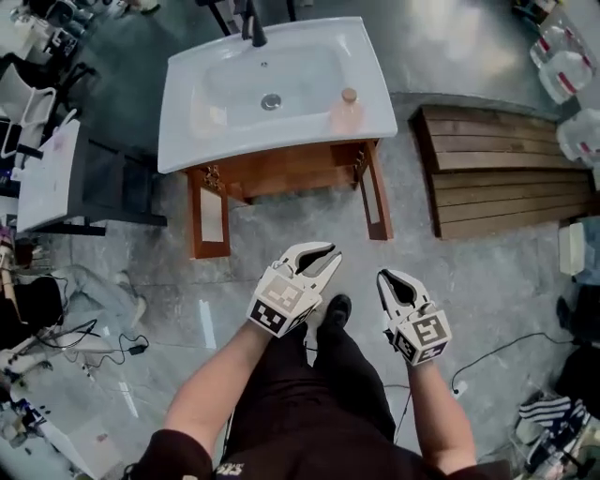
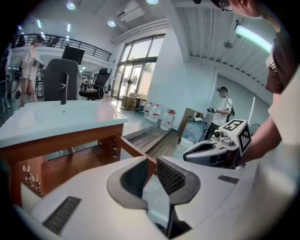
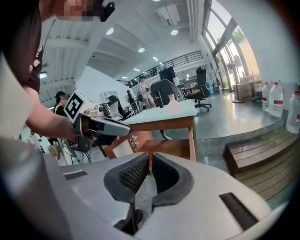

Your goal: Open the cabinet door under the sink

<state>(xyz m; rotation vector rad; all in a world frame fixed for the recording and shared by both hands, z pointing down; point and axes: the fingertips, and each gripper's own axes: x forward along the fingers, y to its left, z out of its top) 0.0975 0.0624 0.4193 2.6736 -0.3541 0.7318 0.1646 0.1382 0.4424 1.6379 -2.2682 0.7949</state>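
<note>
cabinet [image 1: 281, 171]: at 12 o'clock from us, brown wood, under the sink [image 1: 375, 80]
left door [image 1: 208, 223]: we see it swung out toward us at 11 o'clock, edge-on, its pale inner face showing
right door [image 1: 379, 202]: swung out likewise at 1 o'clock; both doors stand open, the space between them bare to view
left gripper [image 2: 152, 172]: jaws a narrow gap apart; only floor shows between the pads; it hangs in the air short of the cabinet, touching nothing
right gripper [image 3: 149, 164]: jaw tips a mere slit apart; nothing between them; we hold it at 3 o'clock of the left gripper, level with it, also clear of the doors
bottle [image 1: 348, 111]: 1, upright on the sink's right rim, at 3 o'clock of the drain
tap [image 1: 253, 26]: dark, at the sink's far edge
platform [image 1: 506, 173]: wooden slats on the floor at 2 o'clock, beside the right door but apart from it
jugs [image 1: 562, 70]: clear ones beyond the platform
</note>
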